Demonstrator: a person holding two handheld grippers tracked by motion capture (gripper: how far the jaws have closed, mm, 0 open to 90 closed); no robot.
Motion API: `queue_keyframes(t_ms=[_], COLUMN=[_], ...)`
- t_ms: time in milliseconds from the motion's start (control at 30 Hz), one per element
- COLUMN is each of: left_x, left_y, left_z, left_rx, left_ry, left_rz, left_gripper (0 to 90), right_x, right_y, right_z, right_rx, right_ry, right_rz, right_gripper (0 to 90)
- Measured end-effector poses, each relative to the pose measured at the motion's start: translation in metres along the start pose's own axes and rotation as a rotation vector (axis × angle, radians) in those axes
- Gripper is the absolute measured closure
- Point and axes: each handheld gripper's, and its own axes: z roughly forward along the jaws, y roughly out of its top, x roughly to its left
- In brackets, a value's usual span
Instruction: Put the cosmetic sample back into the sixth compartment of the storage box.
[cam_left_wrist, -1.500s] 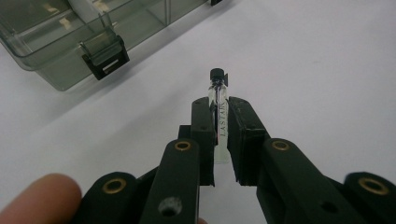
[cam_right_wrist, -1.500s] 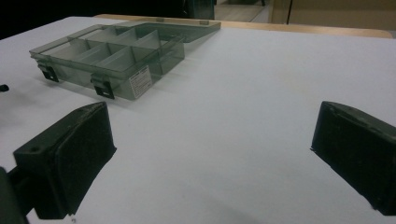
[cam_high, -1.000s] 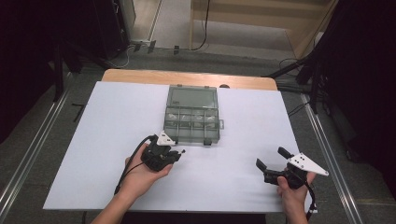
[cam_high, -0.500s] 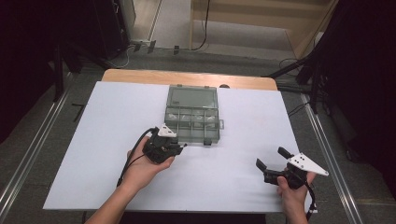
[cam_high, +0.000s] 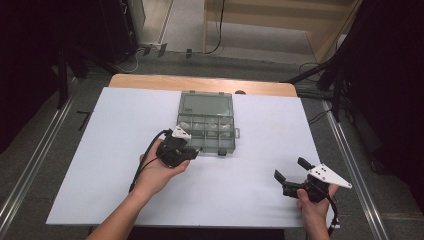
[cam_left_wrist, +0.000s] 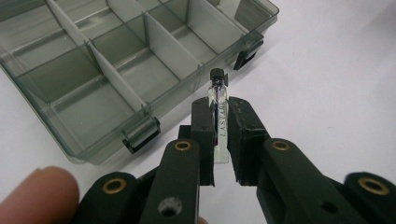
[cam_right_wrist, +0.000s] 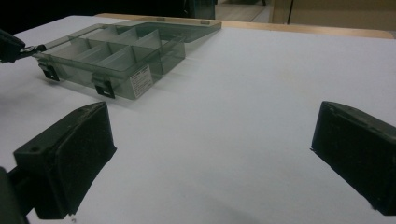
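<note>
Black fingers (cam_left_wrist: 201, 154) of your left gripper (cam_left_wrist: 219, 140) are pinched nearly together on a slim clear vial (cam_left_wrist: 219, 119); printed lettering along the glass reads "LASTAR", black cap pointing away from you. Vial sits just short of the near front wall of the open smoky-grey compartment box (cam_left_wrist: 93, 93), beside its latch. Your right gripper (cam_high: 295, 175) rests well apart on the white worktop (cam_high: 250, 200), fingers (cam_right_wrist: 70, 154) spread wide, nothing between them. White label on box wall (cam_right_wrist: 141, 76): text too small to read.
</note>
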Motion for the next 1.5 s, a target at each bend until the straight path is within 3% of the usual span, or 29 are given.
queue_keyframes(t_ms=[300, 933, 1500], left_x=[0.001, 0.017, 0.028], left_y=[0.010, 0.028, 0.033], left_z=[0.003, 0.010, 0.031], left_rx=[-0.004, -0.010, 0.008], left_ry=[0.006, 0.002, 0.041], left_rz=[-0.003, -0.053, -0.100], left_gripper=[81.2, 81.2, 81.1], right_x=[0.000, 0.000, -0.001], right_y=[0.000, 0.000, 0.000], right_z=[0.000, 0.001, 0.001], right_rx=[-0.002, 0.001, 0.000], right_ry=[0.000, 0.003, 0.001], right_rz=[-0.001, -0.001, -0.003], right_gripper=[0.0, 0.0, 0.0])
